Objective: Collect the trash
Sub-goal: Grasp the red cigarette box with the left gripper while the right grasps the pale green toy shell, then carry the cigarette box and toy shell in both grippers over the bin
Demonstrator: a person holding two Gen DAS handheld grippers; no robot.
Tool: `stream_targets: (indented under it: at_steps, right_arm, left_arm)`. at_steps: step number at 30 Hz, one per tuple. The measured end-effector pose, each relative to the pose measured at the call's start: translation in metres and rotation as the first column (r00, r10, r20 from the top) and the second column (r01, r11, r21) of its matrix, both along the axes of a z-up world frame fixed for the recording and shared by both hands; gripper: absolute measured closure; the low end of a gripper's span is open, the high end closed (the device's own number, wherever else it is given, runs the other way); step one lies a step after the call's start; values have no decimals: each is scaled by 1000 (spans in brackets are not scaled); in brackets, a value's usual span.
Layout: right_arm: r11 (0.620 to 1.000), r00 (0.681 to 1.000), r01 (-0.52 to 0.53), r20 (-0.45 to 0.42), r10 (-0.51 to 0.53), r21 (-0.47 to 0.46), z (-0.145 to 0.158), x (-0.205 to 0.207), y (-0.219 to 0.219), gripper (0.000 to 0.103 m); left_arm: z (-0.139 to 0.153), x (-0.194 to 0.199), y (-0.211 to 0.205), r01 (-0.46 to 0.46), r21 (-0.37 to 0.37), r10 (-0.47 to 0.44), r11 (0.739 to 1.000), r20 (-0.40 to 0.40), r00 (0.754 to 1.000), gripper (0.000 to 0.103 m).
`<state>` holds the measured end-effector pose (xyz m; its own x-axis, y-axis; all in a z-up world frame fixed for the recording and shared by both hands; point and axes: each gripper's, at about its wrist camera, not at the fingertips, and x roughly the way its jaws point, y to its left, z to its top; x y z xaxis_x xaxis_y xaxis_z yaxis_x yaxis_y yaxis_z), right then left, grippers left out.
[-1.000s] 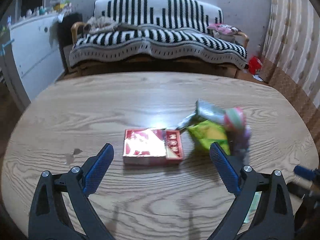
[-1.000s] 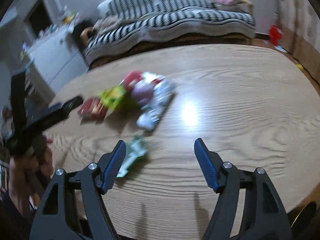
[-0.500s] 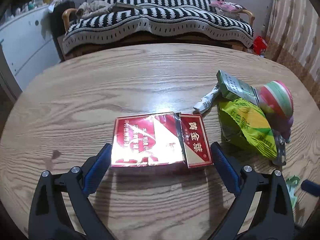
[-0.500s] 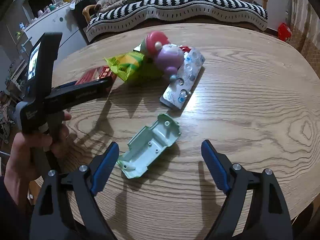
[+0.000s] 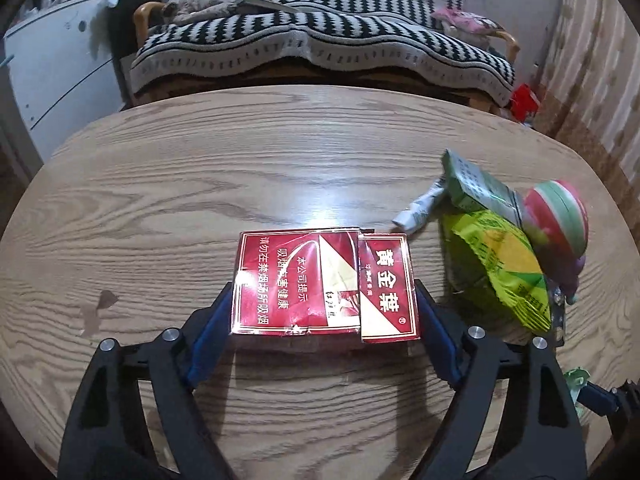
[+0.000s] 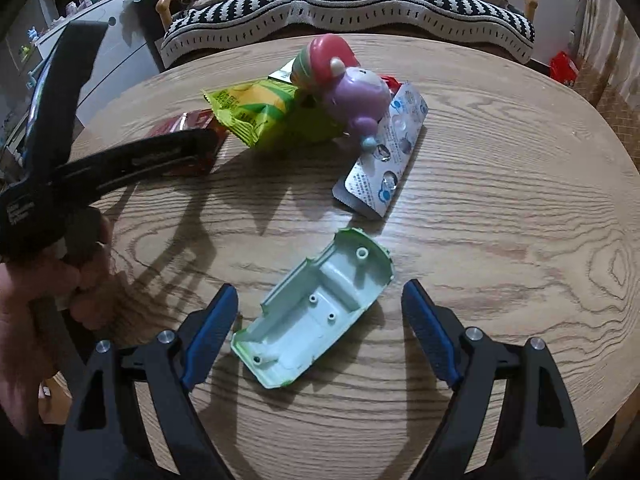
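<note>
The red box point(image 5: 324, 280) covers the tips of the left tongs point(image 5: 325, 307), so can't tell if the pads actually touch it. In the right wrist view that box point(image 6: 188, 128) is mostly behind the left tongs' arm. Shelf clutter point(image 6: 86, 0) is too small to make out.

A home living room: striped-blanketed sofa point(image 5: 320, 40), white dresser point(image 5: 60, 68), oval wooden table point(image 5: 280, 152).

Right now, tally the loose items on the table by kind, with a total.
Red cigarette pack: 1
Green carton: 1
Crumpled white wrapper: 1
Yellow-green snack bag: 1
Blister pack: 1
Toys, red-green ball and purple figure: 2
Pale green plastic shell: 1
Total: 8
</note>
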<state>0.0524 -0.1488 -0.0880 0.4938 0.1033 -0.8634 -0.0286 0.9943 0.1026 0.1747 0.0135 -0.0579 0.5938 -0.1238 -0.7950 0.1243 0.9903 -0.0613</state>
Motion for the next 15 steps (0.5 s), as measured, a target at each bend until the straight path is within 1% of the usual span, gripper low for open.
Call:
stream_targets:
  at_steps: [4, 5, 6, 7, 8, 9, 12, 15]
  right_arm:
    - [999, 1000, -7, 4, 7, -39, -2, 1, 3, 23]
    - [998, 1000, -10, 8, 11, -63, -3, 0, 5, 30]
    - [996, 1000, -14, 15, 15, -84, -3, -2, 8, 40]
    - [996, 999, -21, 23, 23, -83, -2, -3, 9, 48]
    - [996, 999, -26, 28, 28, -81, 0, -4, 8, 66]
    - [997, 999, -28, 28, 31, -75, 1, -5, 6, 68]
    - [998, 999, -27, 21, 29, -60, 2, -8, -3, 69]
    - [998, 998, -17, 55, 21, -59, 12, -14, -15, 69]
  left_arm:
    - [5, -4, 2, -5, -5, 5, 1000, 3, 1000, 22]
    - [7, -5, 1, -4, -5, 4, 1000, 4, 1000, 22]
    - [10, -7, 0, -1, -5, 1, 1000, 6, 1000, 22]
    - [14, -10, -2, 2, -7, -2, 1000, 14, 1000, 22]
    - [17, -12, -3, 3, -11, -3, 1000, 19, 1000, 22]
    - [21, -14, -5, 5, -17, -4, 1000, 26, 1000, 22]
    - [33, -23, -11, 20, -23, -19, 1000, 57, 998, 22]
    - [45, -33, -22, 37, -24, -35, 999, 80, 996, 22]
